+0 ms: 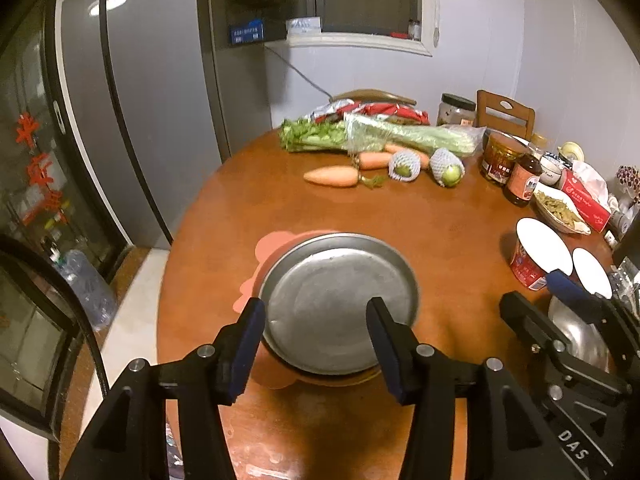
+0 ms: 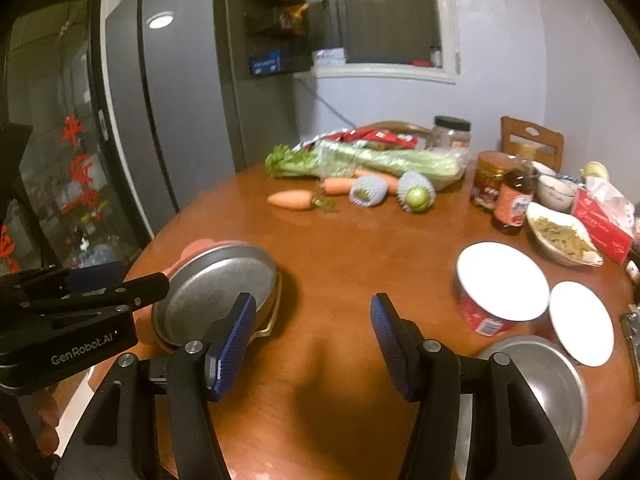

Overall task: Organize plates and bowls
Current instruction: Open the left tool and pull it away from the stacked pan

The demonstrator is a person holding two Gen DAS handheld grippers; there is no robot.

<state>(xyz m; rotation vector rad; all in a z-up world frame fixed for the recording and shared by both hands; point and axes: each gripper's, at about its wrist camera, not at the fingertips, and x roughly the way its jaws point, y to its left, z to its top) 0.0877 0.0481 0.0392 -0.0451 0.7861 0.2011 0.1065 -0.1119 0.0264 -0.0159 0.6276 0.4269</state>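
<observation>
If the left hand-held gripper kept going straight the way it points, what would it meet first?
Most likely the metal plate, which lies on the table directly ahead between the open fingers of the left hand-held gripper; depth is uncertain.

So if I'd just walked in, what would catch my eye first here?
Probably the grey metal plate stacked on a pink mat near the round wooden table's front edge, with the open left gripper just before it. Behind lie carrots and celery.
</observation>
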